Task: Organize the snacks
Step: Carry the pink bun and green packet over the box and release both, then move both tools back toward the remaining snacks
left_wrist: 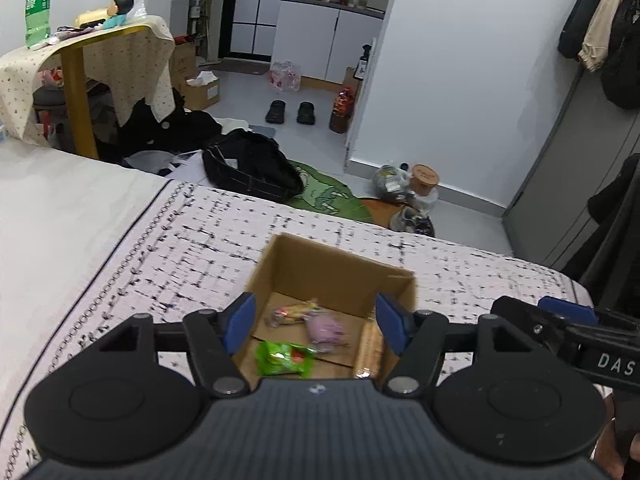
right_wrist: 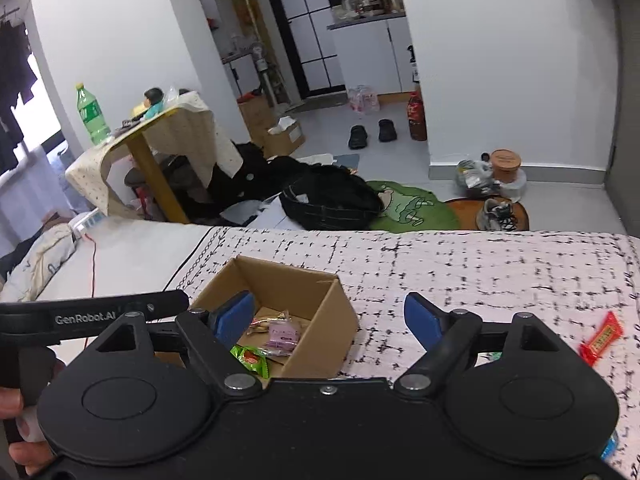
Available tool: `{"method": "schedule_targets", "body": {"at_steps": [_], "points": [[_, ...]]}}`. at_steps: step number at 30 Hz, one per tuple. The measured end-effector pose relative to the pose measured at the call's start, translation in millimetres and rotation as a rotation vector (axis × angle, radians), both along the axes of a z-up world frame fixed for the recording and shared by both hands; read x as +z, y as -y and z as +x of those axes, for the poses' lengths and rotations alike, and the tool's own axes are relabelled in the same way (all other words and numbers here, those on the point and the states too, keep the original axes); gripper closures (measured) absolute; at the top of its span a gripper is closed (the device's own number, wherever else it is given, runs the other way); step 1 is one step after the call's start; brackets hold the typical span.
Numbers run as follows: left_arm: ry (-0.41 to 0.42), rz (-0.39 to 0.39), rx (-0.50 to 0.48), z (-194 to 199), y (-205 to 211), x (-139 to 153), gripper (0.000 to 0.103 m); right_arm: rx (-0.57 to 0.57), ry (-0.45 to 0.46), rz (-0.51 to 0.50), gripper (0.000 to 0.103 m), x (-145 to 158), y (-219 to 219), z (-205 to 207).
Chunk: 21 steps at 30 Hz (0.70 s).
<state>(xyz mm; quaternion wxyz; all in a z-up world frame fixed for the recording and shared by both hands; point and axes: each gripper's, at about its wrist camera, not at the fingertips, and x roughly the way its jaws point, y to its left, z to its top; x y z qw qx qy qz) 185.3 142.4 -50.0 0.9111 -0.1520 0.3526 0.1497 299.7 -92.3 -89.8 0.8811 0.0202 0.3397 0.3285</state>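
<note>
An open cardboard box point(left_wrist: 320, 272) sits on the patterned bed cover; it also shows in the right wrist view point(right_wrist: 320, 320). Inside lie a green snack packet point(left_wrist: 286, 358), a pink packet point(left_wrist: 326, 330), a clear-wrapped colourful snack point(left_wrist: 292, 312) and a tan biscuit pack point(left_wrist: 368, 350) against the right wall. My left gripper point(left_wrist: 316, 326) is open and empty, held just above the box. My right gripper point(right_wrist: 330, 320) is open and empty, over the box's right edge. A red snack bar point(right_wrist: 602, 338) lies on the cover at the right.
The bed cover point(right_wrist: 480, 272) ends at the far edge; beyond it the floor holds a black bag point(right_wrist: 332, 200), a green rug point(right_wrist: 416, 208) and shoes. A draped side table point(left_wrist: 100, 52) with a green bottle point(left_wrist: 38, 6) stands at the left. A blue wrapper point(right_wrist: 610, 446) shows at the lower right.
</note>
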Motion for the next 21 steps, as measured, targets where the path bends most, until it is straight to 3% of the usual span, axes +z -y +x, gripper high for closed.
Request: {"method": "schedule_targets", "body": {"at_steps": [13,21], "points": [[0.04,-0.065,-0.043,-17.7,29.4,4.1,0.03,-0.156,0.026,-0.012,0.016,27.9,56.6,-20.3],[0.036,-0.077,-0.07,-31.7,40.5,2.5,0.029,-0.145,0.047,0.011,0.014,29.1,52.9,-29.6]]}}
